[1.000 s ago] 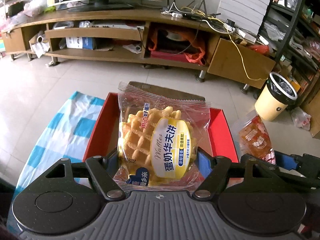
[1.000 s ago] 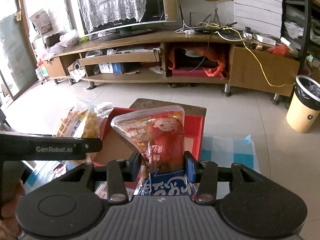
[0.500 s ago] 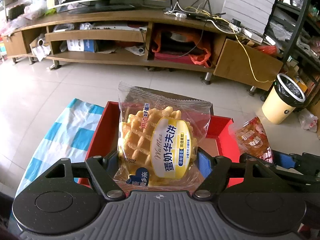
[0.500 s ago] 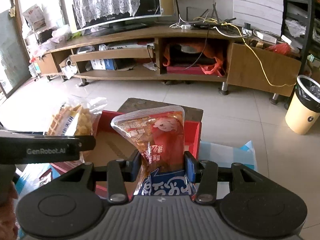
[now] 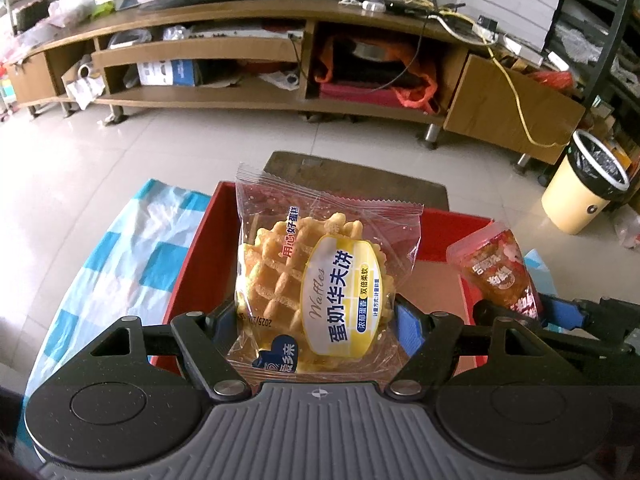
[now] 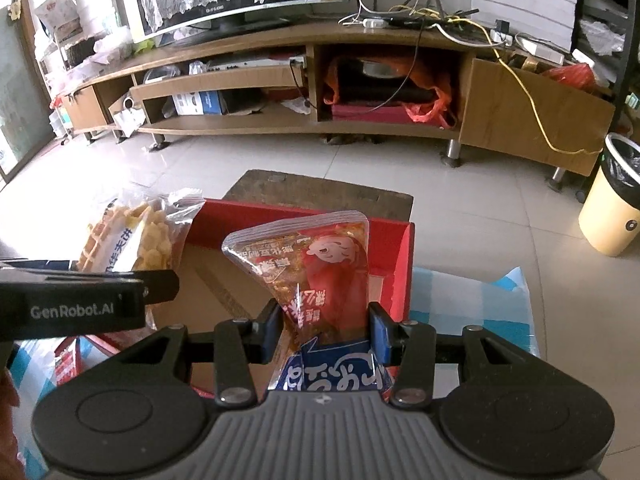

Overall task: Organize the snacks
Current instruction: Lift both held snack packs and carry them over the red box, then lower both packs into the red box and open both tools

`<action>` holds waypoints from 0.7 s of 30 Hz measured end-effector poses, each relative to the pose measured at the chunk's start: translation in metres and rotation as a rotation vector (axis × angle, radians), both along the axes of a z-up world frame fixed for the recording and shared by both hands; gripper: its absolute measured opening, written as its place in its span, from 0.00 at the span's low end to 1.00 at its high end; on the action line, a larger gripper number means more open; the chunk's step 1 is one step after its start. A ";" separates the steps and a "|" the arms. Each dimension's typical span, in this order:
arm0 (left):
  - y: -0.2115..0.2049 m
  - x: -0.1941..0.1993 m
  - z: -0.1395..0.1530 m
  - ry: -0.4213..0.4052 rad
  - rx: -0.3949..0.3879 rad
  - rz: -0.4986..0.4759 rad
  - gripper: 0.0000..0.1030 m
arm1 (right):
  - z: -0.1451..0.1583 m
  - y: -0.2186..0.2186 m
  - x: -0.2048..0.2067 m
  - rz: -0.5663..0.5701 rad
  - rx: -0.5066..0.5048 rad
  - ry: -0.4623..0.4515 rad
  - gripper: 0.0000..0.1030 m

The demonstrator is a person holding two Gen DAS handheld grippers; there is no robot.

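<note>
My left gripper [image 5: 316, 326] is shut on a clear waffle packet [image 5: 320, 280] with a yellow label, held upright over the left half of a red box [image 5: 192, 248]. My right gripper [image 6: 326, 330] is shut on a red snack pouch [image 6: 320, 268] with a blue base, held over the right half of the same red box [image 6: 396, 264]. The box has a bare cardboard floor [image 6: 212, 292]. In the left wrist view the red pouch [image 5: 500, 272] and right gripper show at the right; in the right wrist view the waffle packet [image 6: 128, 240] and left gripper show at the left.
The box sits on a blue and white checked cloth [image 5: 120, 256] on a low table. Beyond lie tiled floor, a long wooden TV stand [image 5: 280, 80] full of clutter, and a cream waste bin [image 5: 584, 196] at the right. A person's hand [image 6: 8, 412] shows at the lower left.
Both grippers have come down and forward over the red box, so the box looks larger and nearer. Each still holds its packet the same way.
</note>
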State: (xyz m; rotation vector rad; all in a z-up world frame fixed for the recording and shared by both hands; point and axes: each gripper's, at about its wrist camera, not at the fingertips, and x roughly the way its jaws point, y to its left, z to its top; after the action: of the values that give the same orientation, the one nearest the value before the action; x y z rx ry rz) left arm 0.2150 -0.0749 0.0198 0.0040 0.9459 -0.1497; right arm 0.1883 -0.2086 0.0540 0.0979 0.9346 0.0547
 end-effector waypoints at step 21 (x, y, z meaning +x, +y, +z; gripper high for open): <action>-0.004 0.006 -0.021 0.052 0.058 0.007 0.79 | -0.031 0.009 0.018 0.025 -0.003 0.072 0.42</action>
State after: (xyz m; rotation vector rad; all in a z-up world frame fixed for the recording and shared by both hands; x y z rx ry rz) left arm 0.2207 -0.0786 -0.0009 0.0508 1.0020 -0.1160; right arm 0.2061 -0.1993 0.0226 0.0861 1.0077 0.0730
